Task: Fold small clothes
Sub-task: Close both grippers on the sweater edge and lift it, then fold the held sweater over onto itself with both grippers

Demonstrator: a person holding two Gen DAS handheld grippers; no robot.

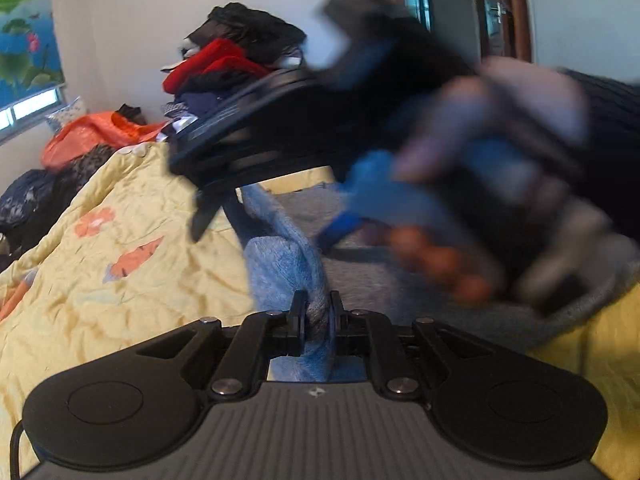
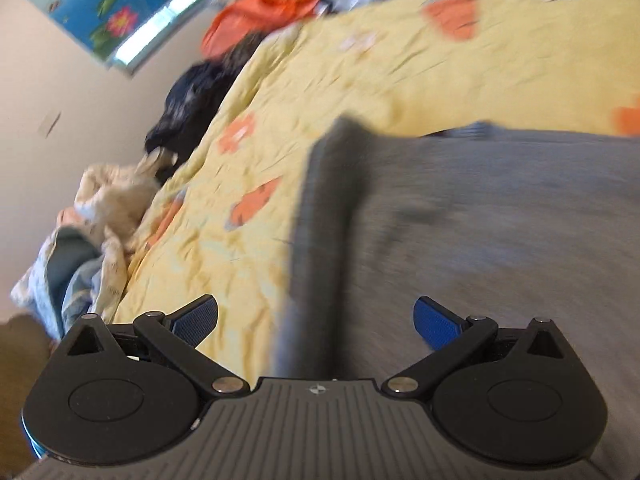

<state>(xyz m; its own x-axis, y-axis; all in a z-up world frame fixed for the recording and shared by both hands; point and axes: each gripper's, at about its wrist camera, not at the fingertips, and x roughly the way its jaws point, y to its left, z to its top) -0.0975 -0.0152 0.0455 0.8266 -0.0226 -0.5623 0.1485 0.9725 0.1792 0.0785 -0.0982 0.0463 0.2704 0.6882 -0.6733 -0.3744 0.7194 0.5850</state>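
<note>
In the left wrist view my left gripper (image 1: 317, 316) is shut on a fold of light blue fleecy cloth (image 1: 280, 264), which rises from the pinch toward the middle of the view. Beside it a grey garment (image 1: 400, 296) lies on the yellow quilt (image 1: 120, 280). A person's hand (image 1: 500, 152), blurred, holds the right gripper across the upper right of this view, above the cloth. In the right wrist view my right gripper (image 2: 316, 320) stands open over the grey garment (image 2: 500, 220). The garment's dark edge band (image 2: 340, 200) runs between the fingers, which do not touch it.
A yellow flowered quilt (image 2: 400, 60) covers the bed. A tall pile of red, black and dark clothes (image 1: 240, 60) stands at the back, with an orange bag (image 1: 92, 136) and dark clothes along the wall side. A cream bundle (image 2: 116, 200) lies at the bed's edge.
</note>
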